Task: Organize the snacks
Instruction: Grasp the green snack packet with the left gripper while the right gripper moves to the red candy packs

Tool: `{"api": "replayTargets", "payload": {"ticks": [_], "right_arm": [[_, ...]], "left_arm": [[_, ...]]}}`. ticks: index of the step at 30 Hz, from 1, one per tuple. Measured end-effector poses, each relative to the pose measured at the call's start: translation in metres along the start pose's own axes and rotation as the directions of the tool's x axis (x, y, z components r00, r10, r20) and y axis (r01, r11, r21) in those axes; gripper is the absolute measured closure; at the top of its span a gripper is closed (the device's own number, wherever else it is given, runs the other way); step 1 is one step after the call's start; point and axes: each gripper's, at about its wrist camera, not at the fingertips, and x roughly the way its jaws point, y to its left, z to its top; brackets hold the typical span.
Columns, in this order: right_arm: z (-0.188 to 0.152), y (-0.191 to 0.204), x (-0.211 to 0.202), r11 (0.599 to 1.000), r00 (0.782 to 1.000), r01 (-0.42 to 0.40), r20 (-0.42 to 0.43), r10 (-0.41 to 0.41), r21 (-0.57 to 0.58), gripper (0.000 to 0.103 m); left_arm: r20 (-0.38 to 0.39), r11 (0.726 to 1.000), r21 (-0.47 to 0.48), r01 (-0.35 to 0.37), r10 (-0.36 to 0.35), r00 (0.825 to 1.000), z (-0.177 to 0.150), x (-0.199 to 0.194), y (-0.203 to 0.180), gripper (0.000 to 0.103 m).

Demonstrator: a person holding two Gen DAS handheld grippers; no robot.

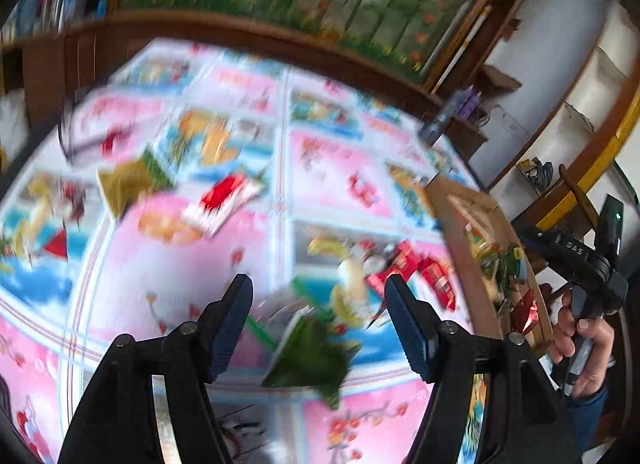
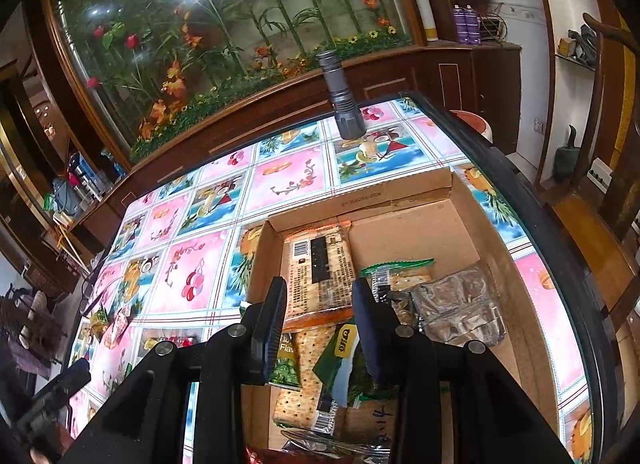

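In the blurred left wrist view my left gripper point(image 1: 318, 288) is open above the flowered tablecloth point(image 1: 192, 264). A green snack packet point(image 1: 308, 356) lies between its fingers, and neither pad touches it. Red packets point(image 1: 420, 272) lie just beyond, beside the cardboard box point(image 1: 448, 207). Further left lie a red-and-white packet point(image 1: 228, 199) and a gold-green packet point(image 1: 128, 179). My right gripper point(image 2: 320, 288) hangs over the box point(image 2: 404, 191), its jaws partly apart with nothing pressed between them. Below it lie a cracker packet point(image 2: 320, 264), green packets point(image 2: 340, 348) and a silvery bag point(image 2: 456, 304).
A grey flashlight point(image 2: 342, 99) stands at the table's far edge. A glass panel of artificial flowers point(image 2: 224, 35) in a wooden cabinet runs behind the table. A hand point(image 1: 580, 340) holds the right gripper at the box's right. Small snacks point(image 2: 108, 320) lie at the table's left.
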Motion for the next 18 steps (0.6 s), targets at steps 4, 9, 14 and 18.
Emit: {"api": "replayTargets", "payload": {"ticks": [4, 9, 14, 18], "right_arm": [[-0.001, 0.0, 0.002, 1.0, 1.0, 0.001, -0.004, -0.001, -0.001, 0.066], [0.0, 0.0, 0.002, 1.0, 1.0, 0.001, -0.001, -0.001, -0.001, 0.066], [-0.001, 0.003, 0.002, 1.0, 1.0, -0.01, -0.002, 0.01, -0.012, 0.066], [-0.003, 0.012, 0.003, 0.998, 0.999, -0.048, -0.008, 0.047, -0.043, 0.066]], "left_arm": [[-0.099, 0.993, 0.111, -0.047, 0.058, 0.993, -0.012, 0.014, -0.01, 0.036], [-0.139, 0.974, 0.212, -0.076, 0.107, 0.984, -0.027, 0.024, -0.024, 0.036], [-0.133, 0.944, 0.293, -0.153, 0.199, 0.971, -0.036, 0.033, -0.036, 0.035], [-0.079, 0.92, 0.303, -0.249, 0.284, 0.956, -0.033, 0.034, -0.033, 0.056]]}}
